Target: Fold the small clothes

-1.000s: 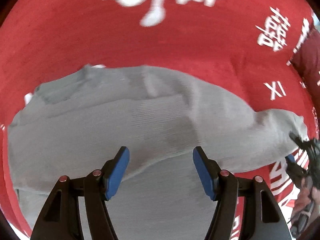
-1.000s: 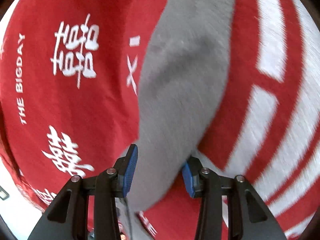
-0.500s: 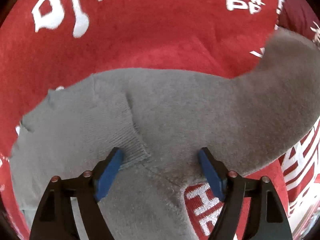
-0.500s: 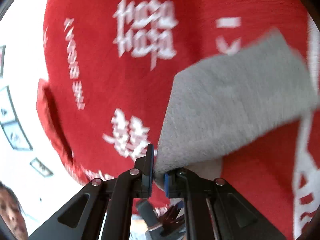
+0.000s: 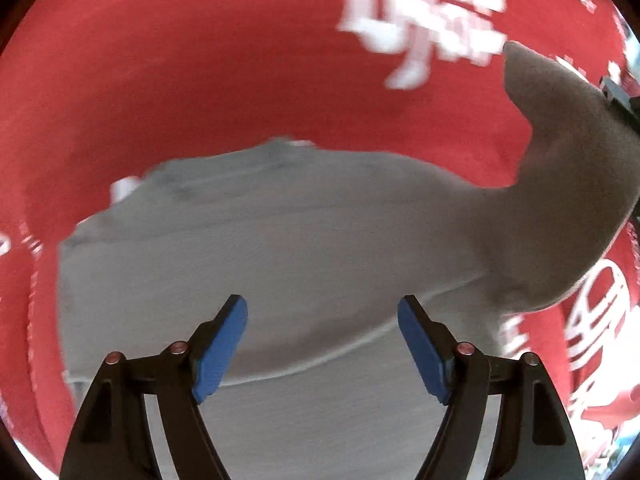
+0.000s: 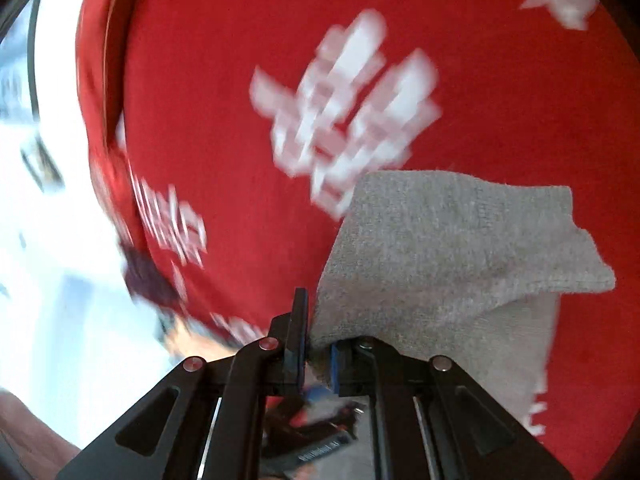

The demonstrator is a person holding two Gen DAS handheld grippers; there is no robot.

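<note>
The grey knitted garment [image 5: 304,248] lies spread on the red cloth [image 5: 200,80], which carries white printed characters [image 5: 424,20]; taking the garment as the landmark, the cloth shows on every side of it in the left wrist view; the left gripper [image 5: 322,340] hangs over the garment's near part with its jaws wide apart and its blue pads [image 5: 222,350] clear of the knit, nothing pinched between them; to the garment's right, one end rises off the cloth and curves upward toward the frame edge, where a dark piece of the other tool [image 5: 620,100] meets it. In the right wrist view the right gripper [image 6: 316,352] is closed narrow on an edge of the grey garment [image 6: 448,248]; the fabric is squeezed between the pads and fans out to the right of the fingers, a folded flap hanging above the red cloth [image 6: 240,140]; beyond the garment a blurred white character [image 6: 348,120] sits on the cloth; left of the cloth's edge the surroundings are bright and too smeared to read.
</note>
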